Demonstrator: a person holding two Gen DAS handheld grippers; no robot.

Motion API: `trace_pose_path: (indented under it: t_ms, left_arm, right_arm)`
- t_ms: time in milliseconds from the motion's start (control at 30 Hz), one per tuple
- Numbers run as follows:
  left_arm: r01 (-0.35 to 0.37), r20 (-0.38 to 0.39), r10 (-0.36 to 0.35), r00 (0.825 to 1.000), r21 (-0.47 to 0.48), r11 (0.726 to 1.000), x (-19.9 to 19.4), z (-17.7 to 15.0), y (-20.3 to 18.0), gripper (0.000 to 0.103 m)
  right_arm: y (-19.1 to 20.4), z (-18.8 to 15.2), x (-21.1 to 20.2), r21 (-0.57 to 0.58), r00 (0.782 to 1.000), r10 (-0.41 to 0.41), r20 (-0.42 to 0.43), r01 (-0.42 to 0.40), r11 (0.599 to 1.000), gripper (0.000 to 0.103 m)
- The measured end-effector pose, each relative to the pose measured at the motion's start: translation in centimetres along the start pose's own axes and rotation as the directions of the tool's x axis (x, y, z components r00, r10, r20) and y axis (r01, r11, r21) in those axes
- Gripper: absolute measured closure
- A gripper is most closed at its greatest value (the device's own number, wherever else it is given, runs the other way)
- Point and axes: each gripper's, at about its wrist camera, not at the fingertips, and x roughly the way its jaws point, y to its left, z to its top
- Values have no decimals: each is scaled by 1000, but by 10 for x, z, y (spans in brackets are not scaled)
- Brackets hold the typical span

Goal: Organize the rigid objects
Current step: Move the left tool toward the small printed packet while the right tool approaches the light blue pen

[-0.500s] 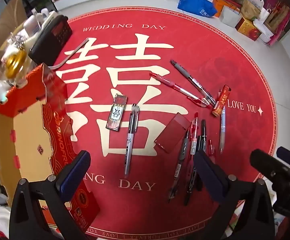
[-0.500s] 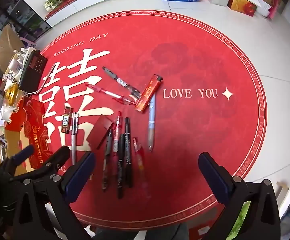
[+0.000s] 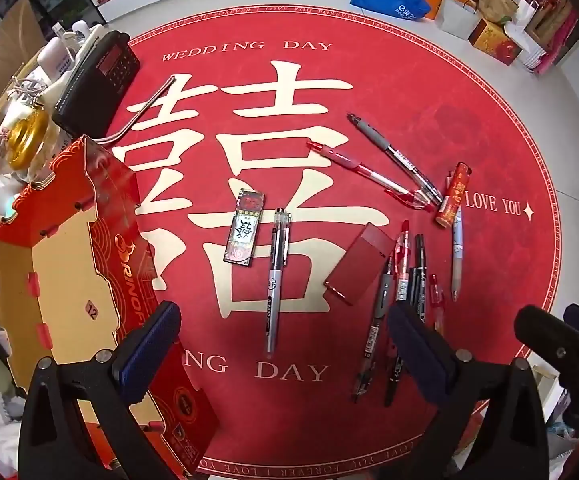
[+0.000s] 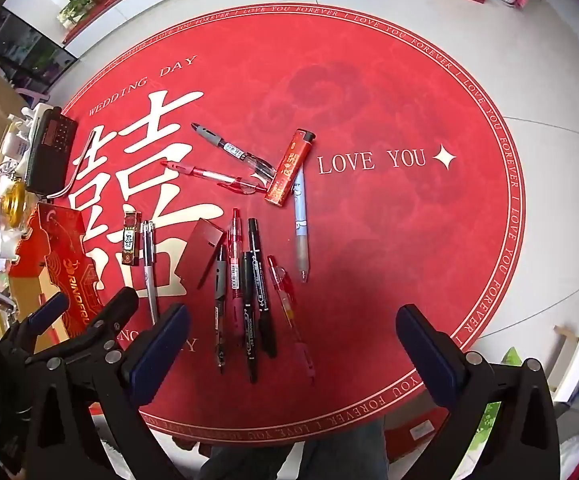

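Note:
Several pens lie on a round red mat (image 3: pixel 409 92). A clear-capped grey pen (image 3: pixel 275 276) lies beside a small patterned lighter (image 3: pixel 244 229). A dark red case (image 3: pixel 359 268) lies by a cluster of pens (image 3: pixel 401 300). A red pen (image 3: pixel 363 172) and a grey-grip pen (image 3: pixel 393 156) lie farther back, by an orange lighter (image 3: pixel 452 194). My left gripper (image 3: pixel 285 344) is open and empty above the mat's near edge. My right gripper (image 4: pixel 293 344) is open and empty above the pen cluster (image 4: pixel 249 288); the orange lighter (image 4: pixel 289 168) lies beyond it.
An open red and tan cardboard box (image 3: pixel 69 280) stands at the left. A black radio (image 3: pixel 97 80) with its antenna, bottles and a gold jar (image 3: pixel 25 140) crowd the far left. Bags and boxes (image 3: pixel 489 12) stand on the floor behind.
Both grippers have barely moved; both stay open. The objects on the mat lie as before.

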Motion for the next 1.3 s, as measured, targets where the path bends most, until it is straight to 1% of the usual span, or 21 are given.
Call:
trace_pose_path:
  t_ms: [300,467,567,733,800,867,933,1033,1200,1300]
  left_arm:
    - [-7,-36,6,999,-27,1000,13,-1,5,0]
    - [-17,-35,17,999,-14,1000,15,5,7,0]
    - [-28,-18,28,999,-4,1000,20,11,11,0]
    - [-65,24,64,998,36,997,39,34,18,0]
    - [-91,42,88,995,54,994,48,44,20,0]
    - [-137,58,134,989,59,989,57,54,24,0]
    - [-173,54,170,984,52,984,64,61,29,0]
    - [-207,39,206,978,48,977,72,65,36,0]
    - [-275,17,275,961,101,956,85,59,36,0]
    - [-278,-12,282,959,130,952,96,54,33,0]
  right_arm:
    - [-2,1,5,0,1000,-8,-2,8,1000,0]
    - [-6,4,7,14,1000,-9,-8,9,1000,0]
    - [-7,6,9,15,1000,-9,-12,9,1000,0]
    - [-11,9,11,12,1000,-5,-20,6,1000,0]
    - [-11,9,12,13,1000,-6,-23,6,1000,0]
    - [-11,10,13,15,1000,-2,-26,2,1000,0]
    - [-11,10,13,16,1000,0,-25,1,1000,0]
    - [-11,12,12,17,1000,8,-21,-8,1000,0]
    - [-10,18,12,20,1000,20,-18,-19,1000,0]
    - [-9,21,12,21,1000,23,-15,-23,1000,0]
